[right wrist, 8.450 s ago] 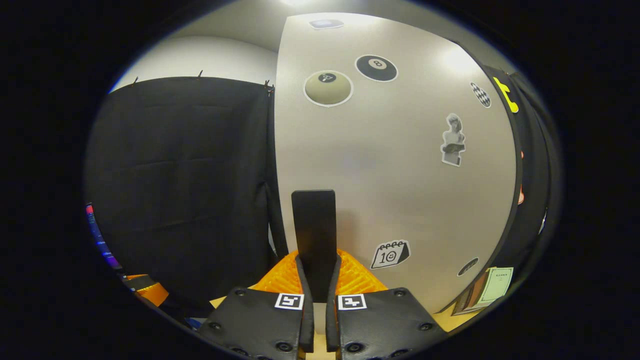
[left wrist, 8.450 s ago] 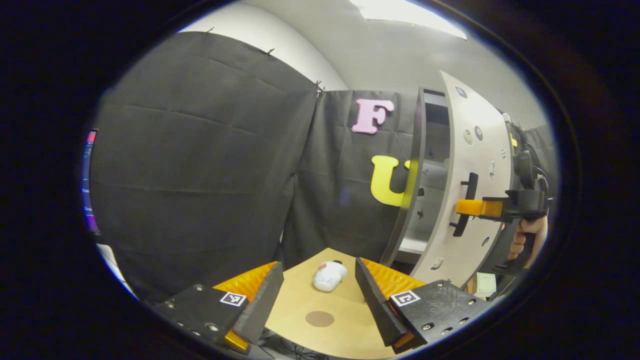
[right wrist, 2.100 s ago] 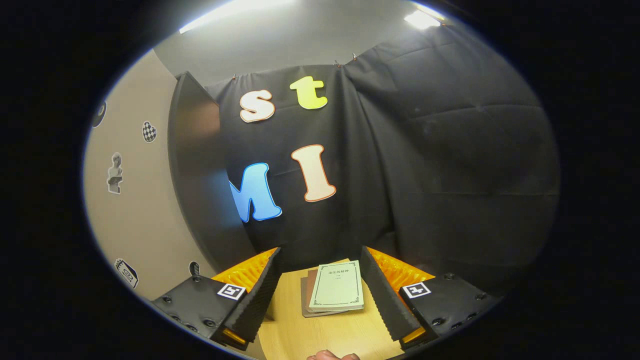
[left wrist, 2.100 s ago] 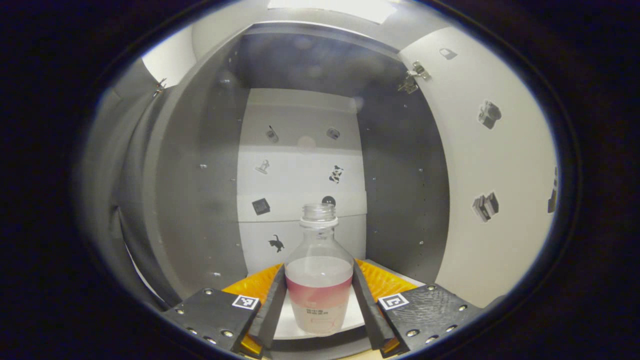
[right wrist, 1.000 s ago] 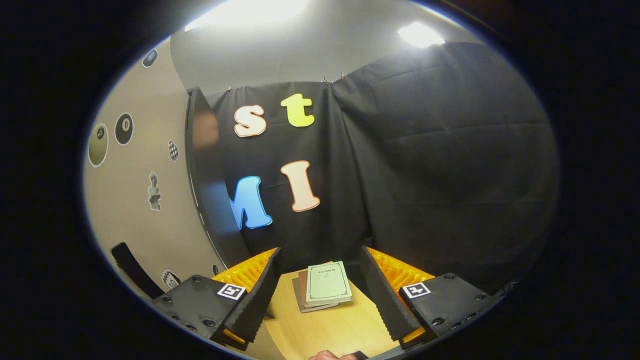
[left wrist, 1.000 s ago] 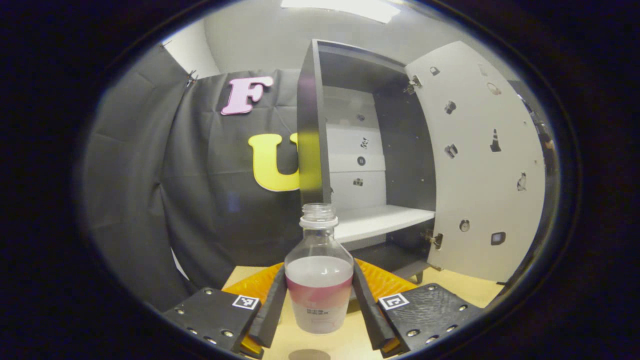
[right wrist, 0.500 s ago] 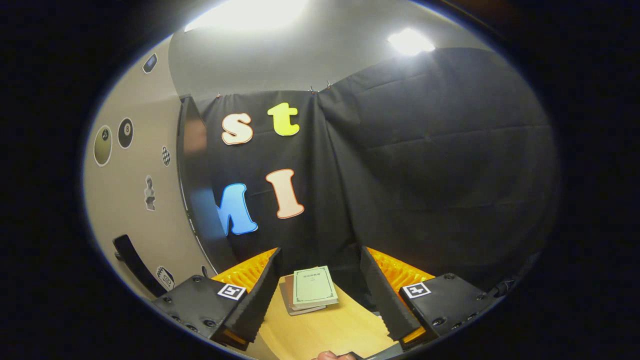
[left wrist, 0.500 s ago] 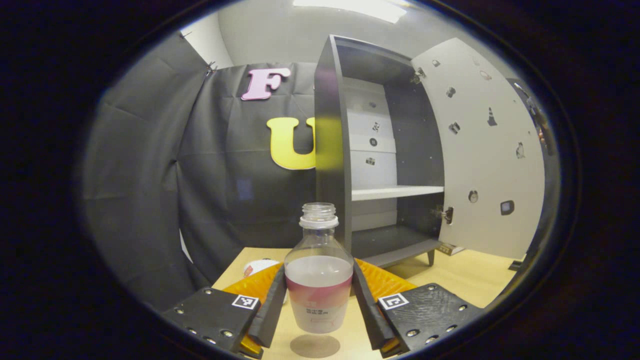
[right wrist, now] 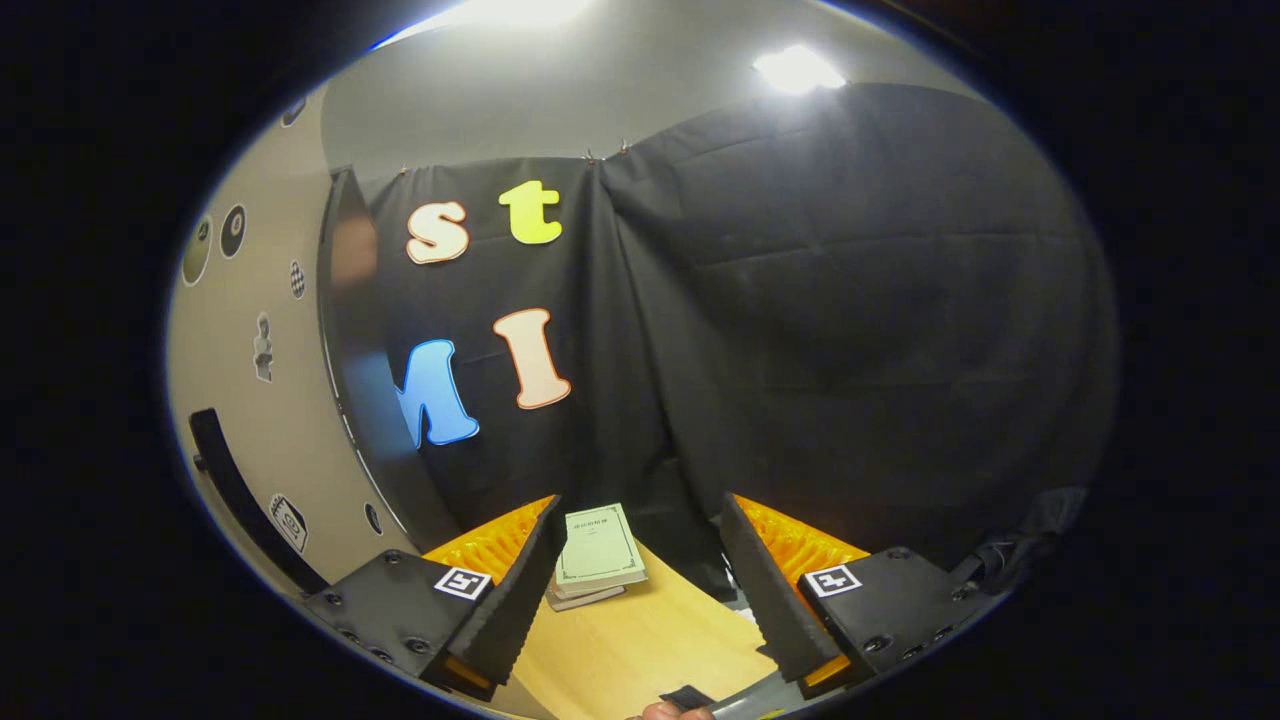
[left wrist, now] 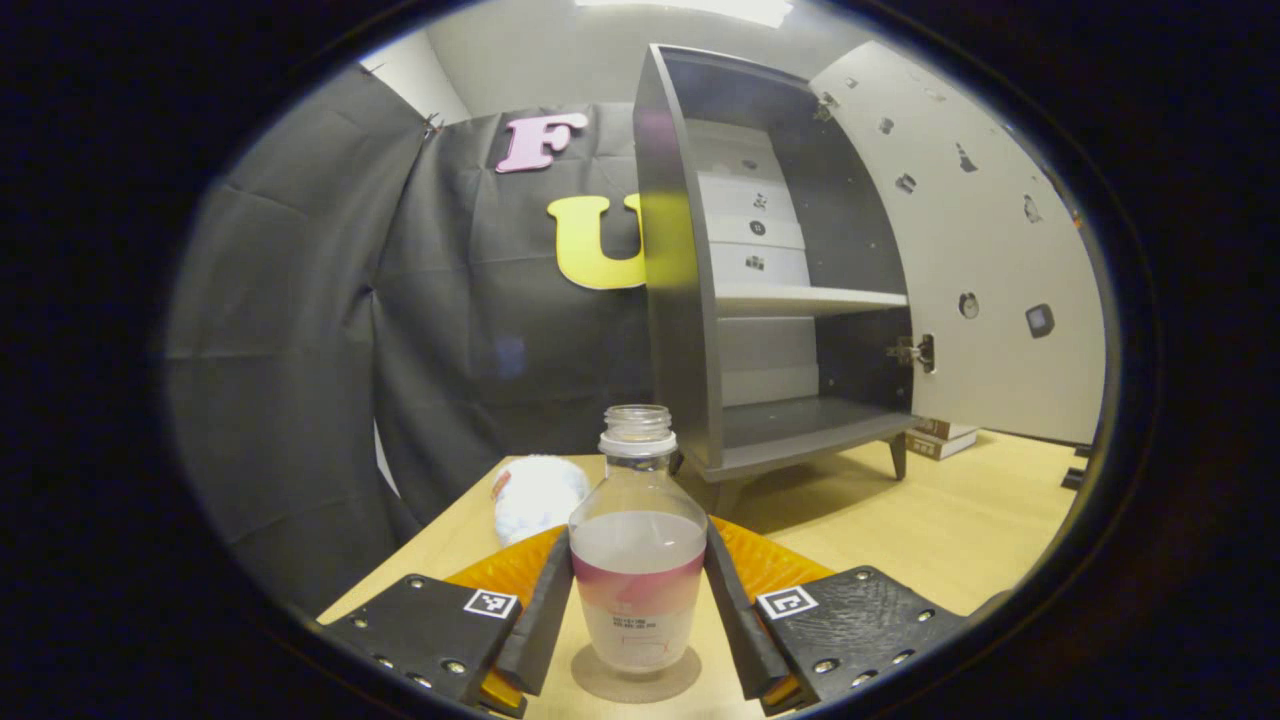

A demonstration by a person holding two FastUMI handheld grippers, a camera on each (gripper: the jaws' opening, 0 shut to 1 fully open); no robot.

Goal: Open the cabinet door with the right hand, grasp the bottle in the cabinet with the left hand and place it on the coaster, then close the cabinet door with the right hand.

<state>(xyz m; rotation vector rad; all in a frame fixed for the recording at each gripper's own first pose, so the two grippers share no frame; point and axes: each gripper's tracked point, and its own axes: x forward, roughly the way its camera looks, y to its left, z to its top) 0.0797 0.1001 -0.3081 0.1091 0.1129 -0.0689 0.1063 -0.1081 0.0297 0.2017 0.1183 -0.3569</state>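
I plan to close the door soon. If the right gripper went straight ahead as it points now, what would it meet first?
Probably the books lying on the table between the open right gripper fingers, then the black cloth; depth is unclear.

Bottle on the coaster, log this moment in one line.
left gripper: shut on bottle | coaster: under bottle | right gripper: open | cabinet door: open

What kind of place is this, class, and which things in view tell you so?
Probably a staged recording booth, not a home: black cloth walls, one small sticker-covered cabinet on a wooden table, and a handheld gripper holding a bottle.
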